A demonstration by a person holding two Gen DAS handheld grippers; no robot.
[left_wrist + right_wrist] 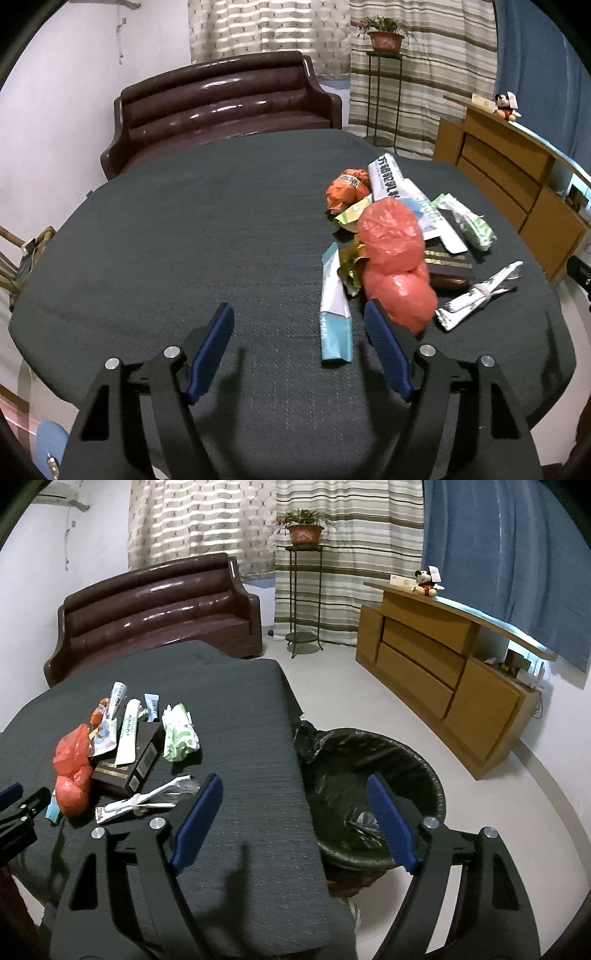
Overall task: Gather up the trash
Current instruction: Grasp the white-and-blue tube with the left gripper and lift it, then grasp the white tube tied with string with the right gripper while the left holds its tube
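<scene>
Two handheld grippers, each with blue-padded fingers, are above a table [184, 229] covered in dark grey cloth. The left gripper [299, 350] has its fingers spread wide apart and grips nothing; it sits low over the cloth, with a light blue packet [334, 325] lying between its fingers and a crumpled red plastic bag [395, 258] just beyond its right finger. The trash is heaped together near that bag: an orange wrapper [345, 190], a white printed wrapper [388, 177], a green and white pack [469, 221], a dark brown box [448, 267] and a knotted white wrapper [480, 295]. The right gripper [295, 819] is also wide apart and empty, held over the table's right edge. Below it on the pale floor stands a round bin lined with a black bag [369, 768], with some clear plastic inside.
</scene>
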